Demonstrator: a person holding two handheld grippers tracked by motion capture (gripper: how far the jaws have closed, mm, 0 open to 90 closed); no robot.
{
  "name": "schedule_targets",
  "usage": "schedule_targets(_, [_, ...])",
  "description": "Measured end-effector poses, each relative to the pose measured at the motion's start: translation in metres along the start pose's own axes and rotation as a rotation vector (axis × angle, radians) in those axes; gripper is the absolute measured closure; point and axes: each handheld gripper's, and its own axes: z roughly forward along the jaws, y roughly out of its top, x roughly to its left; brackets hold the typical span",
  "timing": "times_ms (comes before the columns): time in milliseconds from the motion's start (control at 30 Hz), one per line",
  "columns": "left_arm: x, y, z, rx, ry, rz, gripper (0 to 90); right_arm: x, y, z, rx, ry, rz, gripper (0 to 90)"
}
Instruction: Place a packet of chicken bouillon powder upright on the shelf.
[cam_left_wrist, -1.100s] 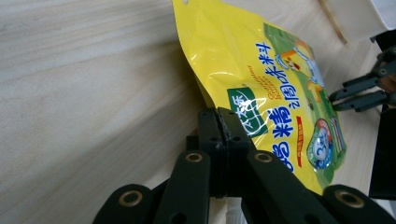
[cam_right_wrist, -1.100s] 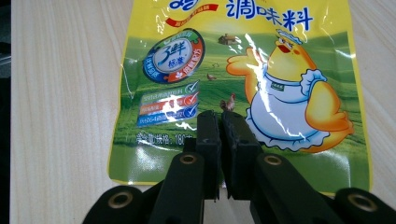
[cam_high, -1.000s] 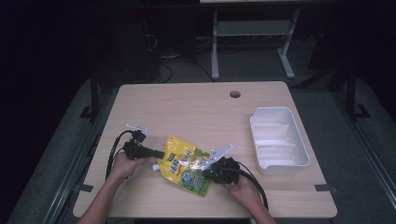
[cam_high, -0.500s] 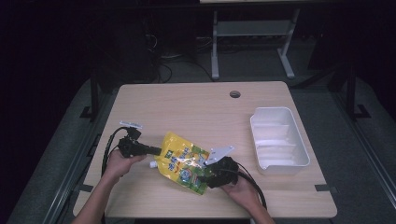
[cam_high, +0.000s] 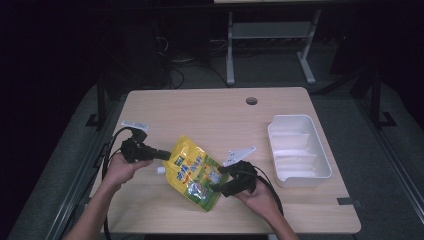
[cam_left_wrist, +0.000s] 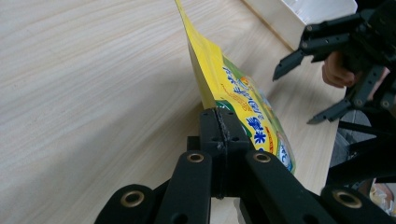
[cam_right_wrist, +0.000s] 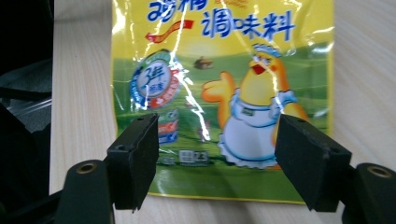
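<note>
Dark room around a pale wood bench (cam_high: 210, 110), w/ a round cable hole (cam_high: 252, 101) near its far edge and metal frame legs (cam_high: 230, 45) behind on the floor. White tray (cam_high: 320, 167) sits at the right side of the bench, well apart from the work.

Yellow seasoning pouch (cam_high: 195, 172) lies near the front middle of the bench, betw. both hands, long axis running diagonal from upper left to lower right. Front shows blue print, a round badge and a cartoon chick in an apron. Small white cap-like bit (cam_high: 161, 170) just beside its left edge; can't tell if attached.

Left tongs (cam_high: 167, 155) come in from the left, held by the left hand (cam_high: 120, 170), and are clamped on the pouch's upper left edge. In the left gripper view the jaws are pressed together w/ the yellow film pinched betw. them (cam_left_wrist: 218, 122), pouch edge rising up and away from the wood there.

Right tongs (cam_high: 218, 180) sit at the pouch's lower right, held by the right hand (cam_high: 257, 197). Jaws stand wide apart. In the right gripper view the pouch's bottom end (cam_right_wrist: 219, 93) lies betw. and beyond the two black pads (cam_right_wrist: 135, 158), not gripped; whether the pads touch the film, can't tell. Grey three-cornered plate (cam_high: 239, 155) on top of the right tongs, cable (cam_high: 267, 182) looping back toward the forearm.
</note>
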Motion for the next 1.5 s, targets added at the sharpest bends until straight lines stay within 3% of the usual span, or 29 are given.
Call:
schedule_targets(167, [-0.01, 0.008, -0.005, 0.004, 0.001, 0.028, 90.0, -0.008, 0.01, -0.003, -0.016, -0.01, 0.006, 27.5])
schedule_targets(200, [-0.013, 0.01, -0.007, 0.006, 0.005, 0.042, 90.0, -0.013, 0.018, -0.001, -0.022, 0.009, 0.024, 27.1])
schedule_targets(300, [-0.021, 0.015, -0.011, 0.008, 0.003, 0.069, 90.0, -0.017, 0.027, -0.001, -0.018, 0.013, 0.023, 26.4])
schedule_targets(333, [-0.027, 0.019, -0.014, 0.009, 0.0, 0.096, 90.0, -0.021, 0.037, 0.001, -0.017, 0.009, 0.01, 25.9])
schedule_targets(500, [-0.037, 0.024, -0.017, 0.006, -0.012, 0.134, 90.0, -0.028, 0.055, 0.006, 0.005, 0.018, 0.001, 24.3])
schedule_targets(700, [-0.054, 0.029, -0.018, 0.021, -0.029, 0.196, 90.0, -0.036, 0.067, 0.01, -0.039, 0.1, -0.006, 26.7])
schedule_targets(733, [-0.059, 0.031, -0.017, 0.024, -0.036, 0.214, 90.0, -0.039, 0.067, 0.013, -0.044, 0.155, 0.005, 27.3])
schedule_targets(800, [-0.064, 0.033, -0.015, 0.031, -0.044, 0.23, 90.0, -0.042, 0.067, 0.017, -0.036, 0.2, 0.018, 26.4])
schedule_targets(833, [-0.064, 0.033, -0.015, 0.031, -0.044, 0.23, 90.0, -0.042, 0.067, 0.017, -0.036, 0.2, 0.018, 26.4])
schedule_targets(867, [-0.068, 0.035, -0.014, 0.038, -0.034, 0.245, 90.0, -0.044, 0.066, 0.021, -0.029, 0.256, 0.023, 29.1])
schedule_targets(900, [-0.068, 0.035, -0.014, 0.038, -0.034, 0.245, 90.0, -0.044, 0.066, 0.021, -0.029, 0.256, 0.023, 29.1])
schedule_targets(933, [-0.069, 0.036, -0.013, 0.04, -0.038, 0.246, 90.0, -0.047, 0.064, 0.022, -0.045, 0.33, 0.023, 39.3])
schedule_targets(967, [-0.069, 0.036, -0.013, 0.04, -0.038, 0.246, 90.0, -0.047, 0.064, 0.022, -0.045, 0.33, 0.023, 39.3])
schedule_targets(1067, [-0.069, 0.037, -0.012, 0.04, -0.039, 0.249, 90.0, -0.048, 0.063, 0.02, -0.055, 0.388, 0.018, 54.9])
schedule_targets(1267, [-0.068, 0.038, -0.011, 0.034, -0.031, 0.248, 90.0, -0.047, 0.061, 0.014, -0.049, 0.416, -0.004, 83.7])
schedule_targets(1333, [-0.068, 0.039, -0.01, 0.035, -0.032, 0.25, 90.0, -0.043, 0.061, 0.011, -0.048, 0.409, -0.022, 88.7])
schedule_targets(1500, [-0.067, 0.039, -0.009, 0.035, -0.035, 0.252, 89.7, -0.039, 0.061, 0.008, -0.033, 0.408, -0.034, 89.4])
